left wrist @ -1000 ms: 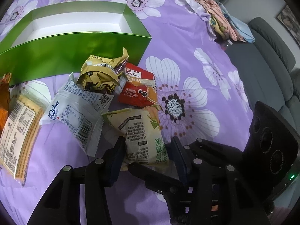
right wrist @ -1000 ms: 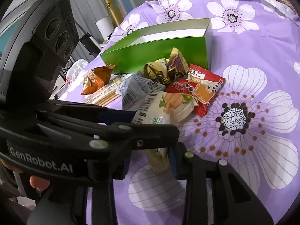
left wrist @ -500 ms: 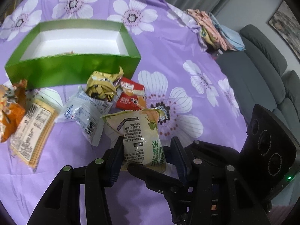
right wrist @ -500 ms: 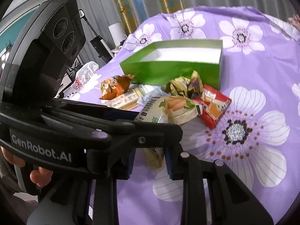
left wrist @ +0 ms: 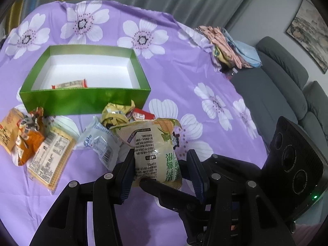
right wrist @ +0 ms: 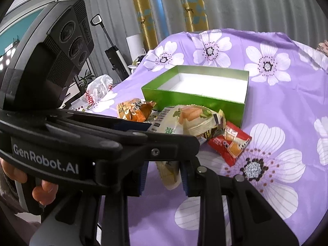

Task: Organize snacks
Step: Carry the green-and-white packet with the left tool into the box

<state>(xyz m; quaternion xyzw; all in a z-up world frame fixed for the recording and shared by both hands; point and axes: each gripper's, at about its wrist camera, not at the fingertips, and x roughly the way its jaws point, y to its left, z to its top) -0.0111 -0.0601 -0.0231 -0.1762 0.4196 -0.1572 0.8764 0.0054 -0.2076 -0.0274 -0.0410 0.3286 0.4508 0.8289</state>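
Note:
A pale yellow-green snack bag (left wrist: 153, 153) hangs above the purple flowered cloth, gripped at once by both grippers. My left gripper (left wrist: 161, 172) is shut on its lower half, pads against its sides. My right gripper (right wrist: 164, 176) is shut on the bag's bottom end (right wrist: 169, 174); its camera housing (left wrist: 293, 160) shows at the right of the left wrist view. The green box (left wrist: 82, 100) stands open behind, with one snack bar (left wrist: 69, 84) inside. An orange packet (left wrist: 26, 141), cracker pack (left wrist: 51, 153), white-blue packet (left wrist: 98, 143), gold packet (left wrist: 116, 116) and red packet (right wrist: 231, 145) lie in front of it.
Folded clothes (left wrist: 229, 47) sit at the cloth's far right edge, with a grey sofa (left wrist: 287, 82) beyond. A white plastic bag (right wrist: 98, 90) lies past the left edge. Open cloth stretches right of the red packet. A hand (right wrist: 43, 190) holds the left gripper's handle.
Both grippers have risen together with the snack bag, lifting it off the pile. The views now look down into the box.

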